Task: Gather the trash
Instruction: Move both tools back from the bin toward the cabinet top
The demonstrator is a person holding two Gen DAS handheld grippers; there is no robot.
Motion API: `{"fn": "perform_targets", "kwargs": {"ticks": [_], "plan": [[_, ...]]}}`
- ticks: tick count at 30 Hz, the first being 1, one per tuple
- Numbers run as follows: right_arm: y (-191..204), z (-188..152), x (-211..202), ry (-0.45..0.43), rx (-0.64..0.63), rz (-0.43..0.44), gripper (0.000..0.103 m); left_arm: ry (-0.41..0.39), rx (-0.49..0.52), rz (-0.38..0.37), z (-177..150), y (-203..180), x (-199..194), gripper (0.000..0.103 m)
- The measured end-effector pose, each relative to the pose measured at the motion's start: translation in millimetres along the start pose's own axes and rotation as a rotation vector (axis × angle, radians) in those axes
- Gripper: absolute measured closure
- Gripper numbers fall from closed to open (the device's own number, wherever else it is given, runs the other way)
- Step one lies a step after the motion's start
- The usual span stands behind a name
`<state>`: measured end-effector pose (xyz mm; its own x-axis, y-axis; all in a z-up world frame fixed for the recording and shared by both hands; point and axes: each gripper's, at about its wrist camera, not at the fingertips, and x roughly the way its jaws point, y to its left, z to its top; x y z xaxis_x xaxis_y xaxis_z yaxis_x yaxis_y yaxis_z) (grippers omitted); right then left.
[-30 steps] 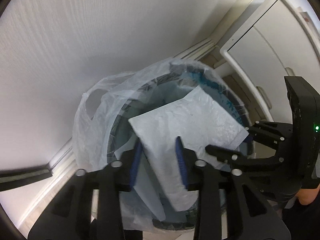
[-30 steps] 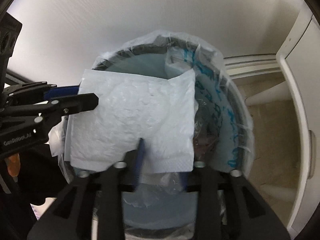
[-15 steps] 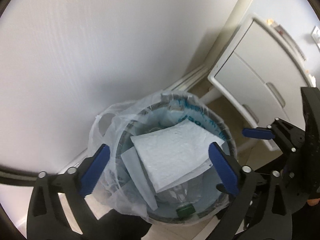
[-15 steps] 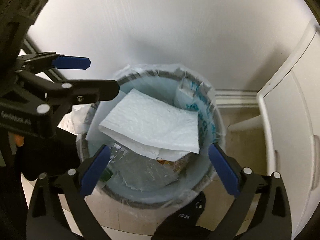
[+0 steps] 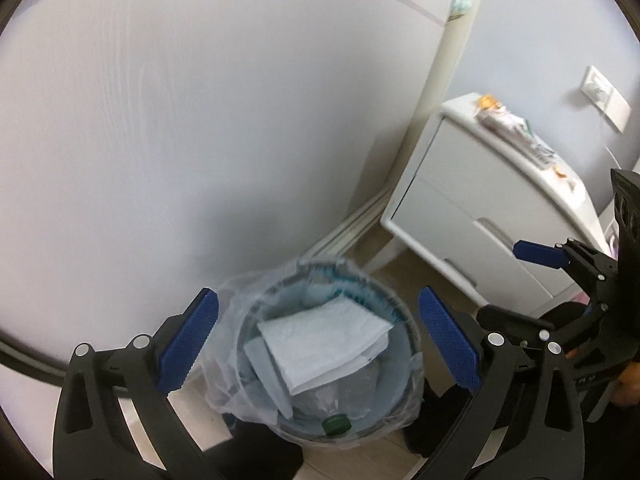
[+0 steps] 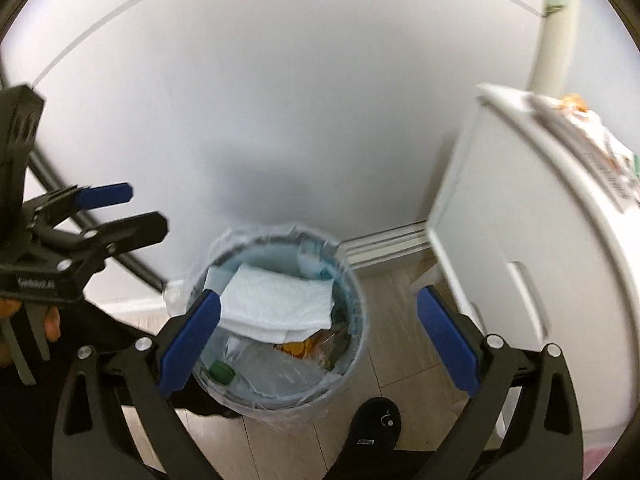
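A round grey bin lined with a clear plastic bag stands on the floor against a white wall; it also shows in the right wrist view. A white paper sheet lies loose on top of the trash inside, also seen from the right wrist. A green bottle cap shows under it. My left gripper is open and empty, well above the bin. My right gripper is open and empty, also above the bin. Each gripper shows at the other view's edge.
A white cabinet with papers on top stands right of the bin, also in the right wrist view. A baseboard runs along the wall. The floor is wood-look planks. A dark shoe is near the bin.
Both grippers opened and let go of the white paper sheet, which dropped into the bin. Both grippers then rose up and away from the bin.
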<state>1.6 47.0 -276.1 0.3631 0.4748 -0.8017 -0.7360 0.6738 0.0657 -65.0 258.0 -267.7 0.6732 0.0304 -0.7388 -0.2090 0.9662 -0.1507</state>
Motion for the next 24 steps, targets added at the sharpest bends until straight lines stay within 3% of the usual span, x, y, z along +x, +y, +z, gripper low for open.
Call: {"fn": "perform_targets", "kwargs": {"ticks": [11,24], "plan": [[-27,17,-70,-0.129,0.056,-0.060,0.007,-0.095,0.045,-0.031,46,-35,-49,0.006],[-88,9,-132,-0.233,0.210,-0.181,0.007,-0.146,0.167,-0.137,87,-97,-54,0.006]]}}
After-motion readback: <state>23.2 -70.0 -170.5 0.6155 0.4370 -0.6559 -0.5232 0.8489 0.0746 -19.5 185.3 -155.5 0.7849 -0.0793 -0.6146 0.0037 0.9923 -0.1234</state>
